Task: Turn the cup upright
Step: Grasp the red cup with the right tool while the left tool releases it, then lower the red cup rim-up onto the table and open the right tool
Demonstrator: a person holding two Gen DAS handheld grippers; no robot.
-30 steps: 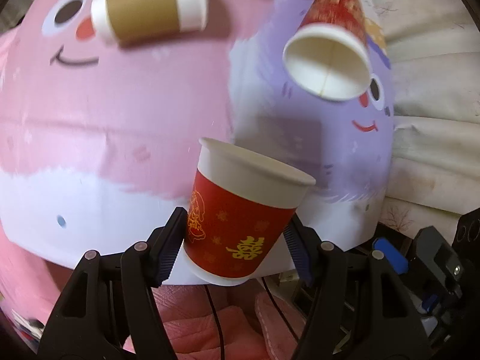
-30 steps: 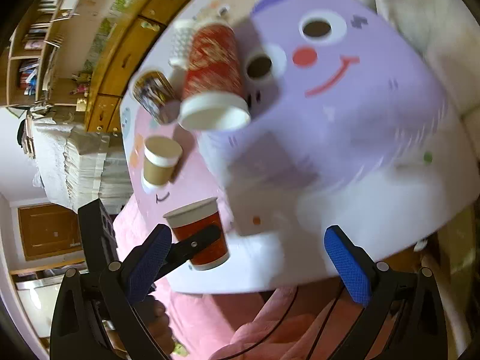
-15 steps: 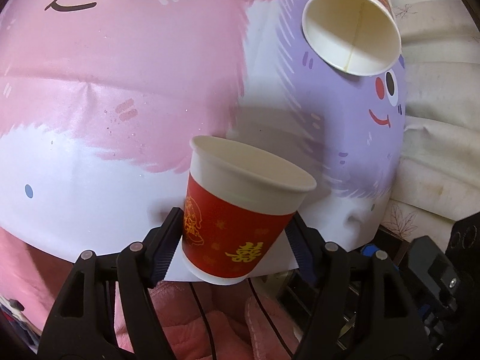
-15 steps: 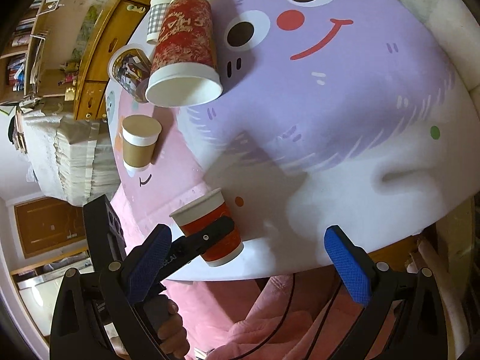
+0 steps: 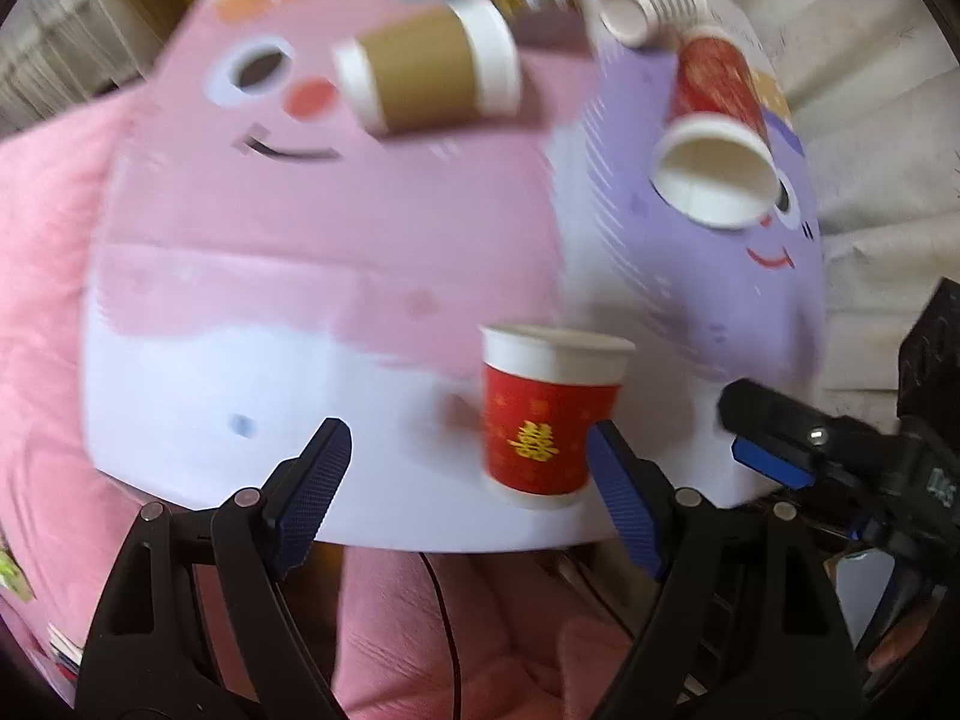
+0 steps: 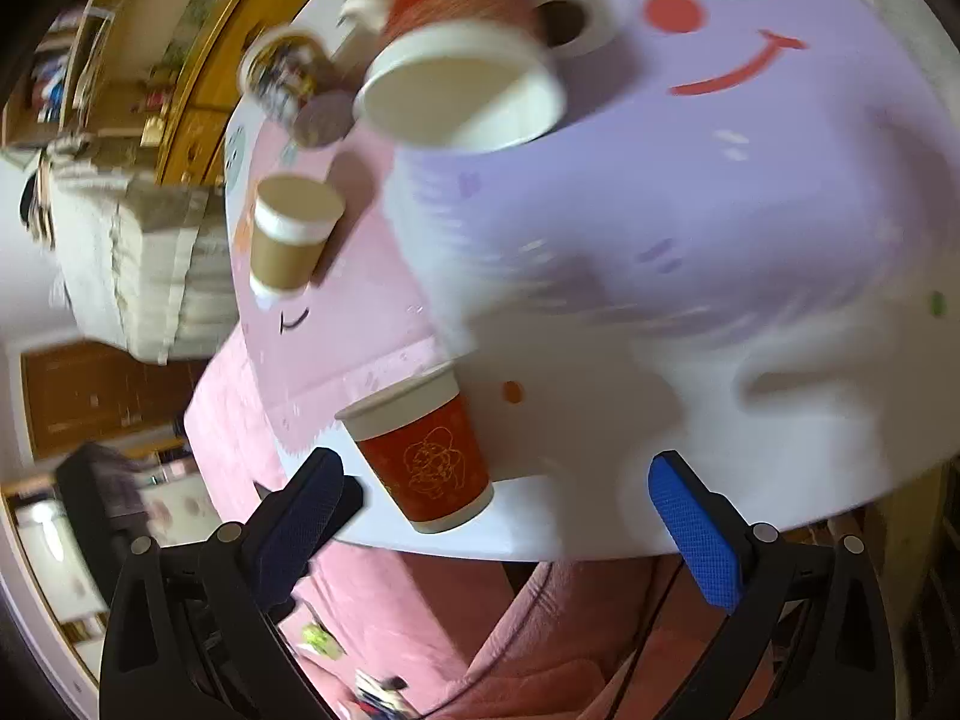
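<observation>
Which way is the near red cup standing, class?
Upright: the red cup stands on its base at the table edge, rim up, clear of both open grippers.

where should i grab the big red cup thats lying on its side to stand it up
Grip the big red cup across its red wall, just behind the white rim, one finger on each side. It lies tipped over on the purple half of the table with its open mouth facing the near edge, so coming from that edge with the right gripper looks easiest.
</observation>
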